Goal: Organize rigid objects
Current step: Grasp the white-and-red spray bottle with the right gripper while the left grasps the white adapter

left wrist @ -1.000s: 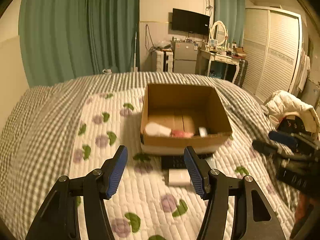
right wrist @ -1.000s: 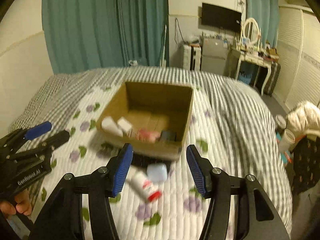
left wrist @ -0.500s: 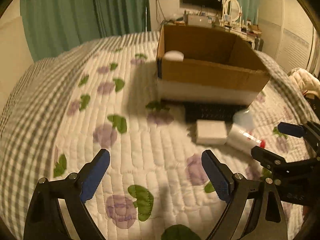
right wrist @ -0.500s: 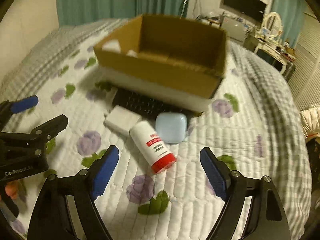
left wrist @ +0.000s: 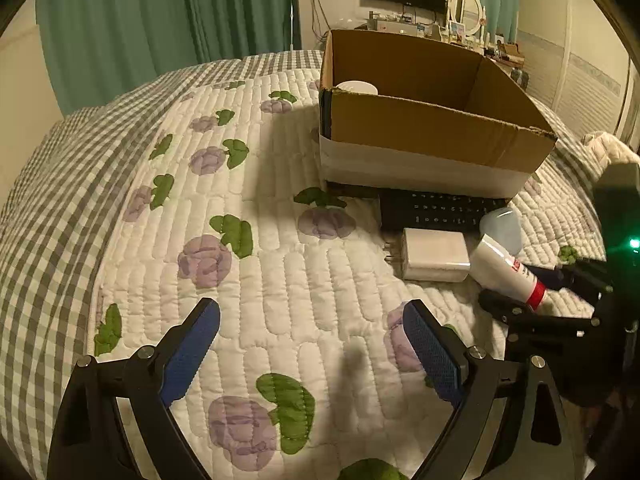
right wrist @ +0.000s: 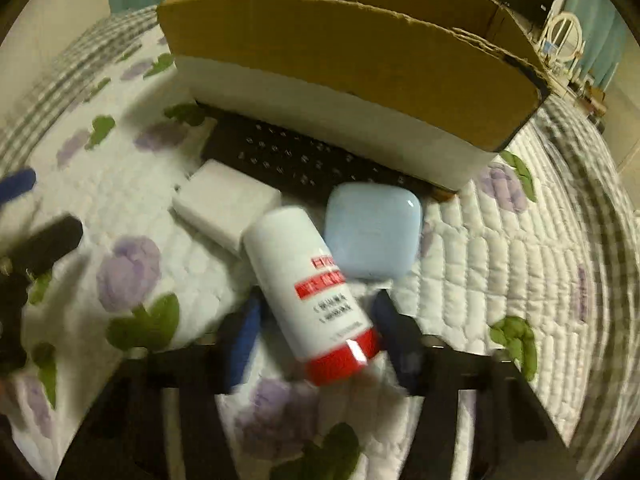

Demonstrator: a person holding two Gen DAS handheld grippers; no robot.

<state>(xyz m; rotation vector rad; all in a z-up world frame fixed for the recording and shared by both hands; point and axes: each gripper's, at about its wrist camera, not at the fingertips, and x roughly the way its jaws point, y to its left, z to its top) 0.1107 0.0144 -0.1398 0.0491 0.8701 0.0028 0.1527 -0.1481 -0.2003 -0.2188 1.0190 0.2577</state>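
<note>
A white bottle with a red cap [right wrist: 316,300] lies on the quilt in front of the cardboard box [right wrist: 360,52]. My right gripper [right wrist: 316,320] is open, and its blurred blue fingers straddle the bottle's capped end without closing on it. The bottle [left wrist: 508,270] and right gripper [left wrist: 532,300] also show in the left wrist view. Beside the bottle lie a white charger [right wrist: 226,204], a pale blue case [right wrist: 372,230] and a black remote [right wrist: 304,160]. My left gripper [left wrist: 312,344] is open and empty over bare quilt, left of the objects.
The box [left wrist: 432,120] holds a white object [left wrist: 358,87] at its left end. The floral quilt [left wrist: 240,240] covers a checked bedspread. A white jacket [left wrist: 608,152] lies at the bed's right. Curtains and furniture stand behind.
My right gripper has dropped and moved forward until its fingers flank the bottle. My left gripper has come a little lower and closer to the quilt, and stays open.
</note>
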